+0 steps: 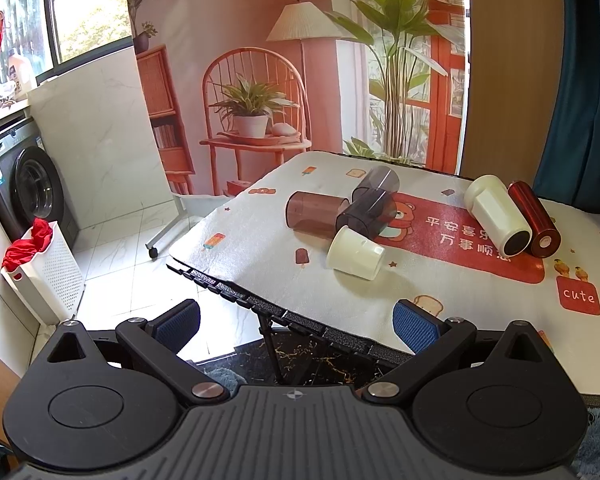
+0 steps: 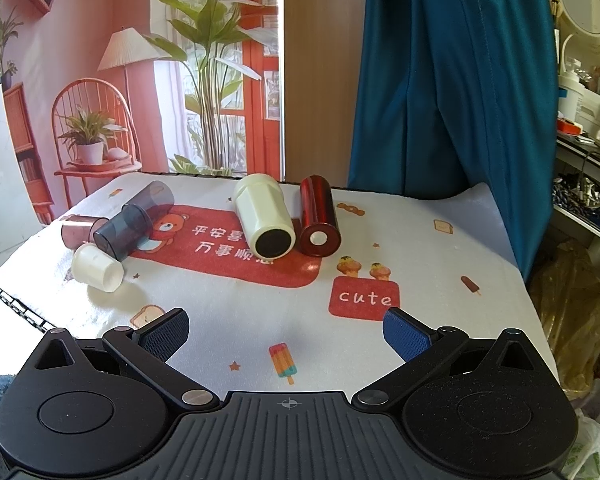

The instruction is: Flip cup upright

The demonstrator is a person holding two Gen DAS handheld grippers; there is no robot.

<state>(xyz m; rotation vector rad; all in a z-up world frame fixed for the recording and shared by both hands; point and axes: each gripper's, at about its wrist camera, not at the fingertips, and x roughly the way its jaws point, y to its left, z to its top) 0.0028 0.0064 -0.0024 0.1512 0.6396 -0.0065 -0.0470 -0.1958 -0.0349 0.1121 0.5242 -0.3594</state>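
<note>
Several cups lie on their sides on the patterned table cloth [image 1: 440, 292]. A small white cup [image 1: 354, 253] [image 2: 97, 267] lies nearest the front left. A dark smoky cup [image 1: 367, 216] [image 2: 122, 232], a second smoky cup [image 1: 376, 184] [image 2: 156, 199] and a brownish clear cup [image 1: 314, 213] [image 2: 76, 232] lie behind it. A cream cup [image 1: 496, 213] [image 2: 263, 218] and a red metallic cup [image 1: 534, 219] [image 2: 318, 216] lie side by side at the right. My left gripper [image 1: 296, 322] is open and empty at the table's front left edge. My right gripper [image 2: 286, 332] is open and empty over the cloth's front.
A white laundry basket [image 1: 46, 276] with red cloth and a washing machine [image 1: 28, 188] stand on the floor at the left. A blue curtain [image 2: 440, 80] hangs behind the table's right corner. Shelves with clutter [image 2: 584, 160] stand at the far right.
</note>
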